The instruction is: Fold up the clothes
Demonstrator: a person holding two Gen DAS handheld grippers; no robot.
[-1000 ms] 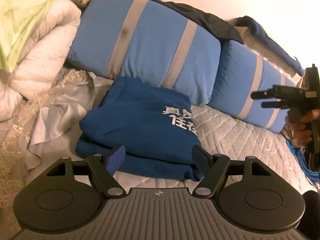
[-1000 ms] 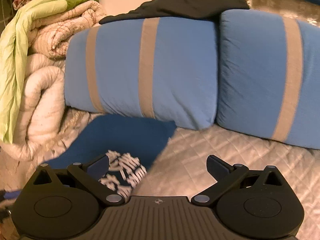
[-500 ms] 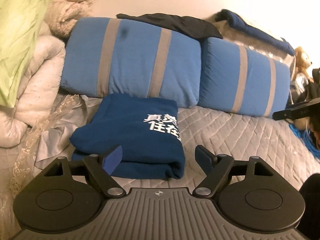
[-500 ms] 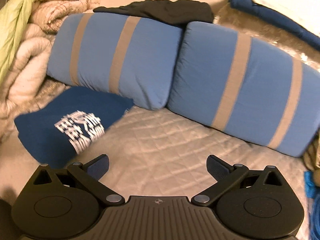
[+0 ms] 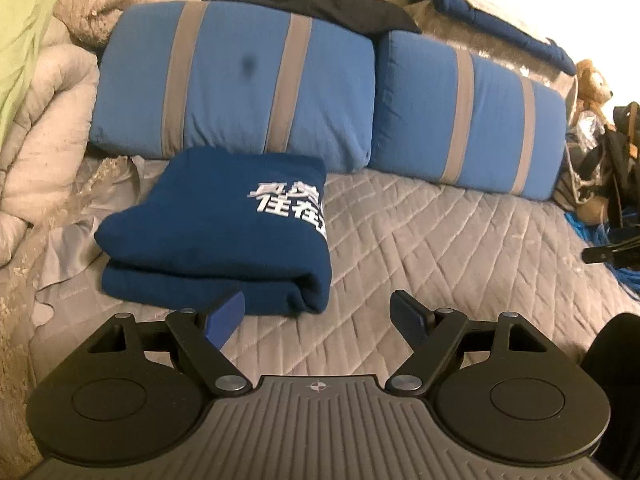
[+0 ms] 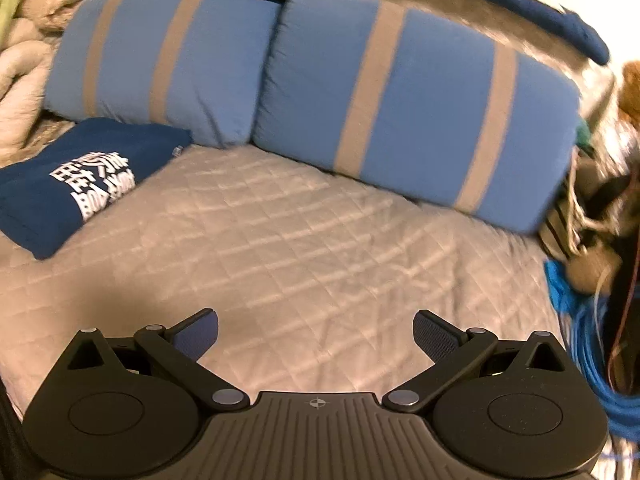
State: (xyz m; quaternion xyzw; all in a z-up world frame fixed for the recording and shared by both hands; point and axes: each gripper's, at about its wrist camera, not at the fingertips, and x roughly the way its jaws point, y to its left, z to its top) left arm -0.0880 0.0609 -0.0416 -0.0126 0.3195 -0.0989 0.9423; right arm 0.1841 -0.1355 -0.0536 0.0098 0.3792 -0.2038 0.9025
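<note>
The folded shirt (image 5: 216,236) is lying on the quilt (image 5: 420,248), touching the left pillow (image 5: 236,80). The left gripper (image 5: 318,316) is hovering just before it, jaws apart and empty; the right gripper (image 6: 316,334) is gaping over bare quilt.

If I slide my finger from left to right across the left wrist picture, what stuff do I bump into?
Green blanket → folded navy shirt → right striped pillow → teddy bear → blue cord.

Black linkage tongs (image 5: 320,316) w/ blue pads (image 5: 224,316), silver pivot screws, ribbed grey base w/ crosshair mark
</note>
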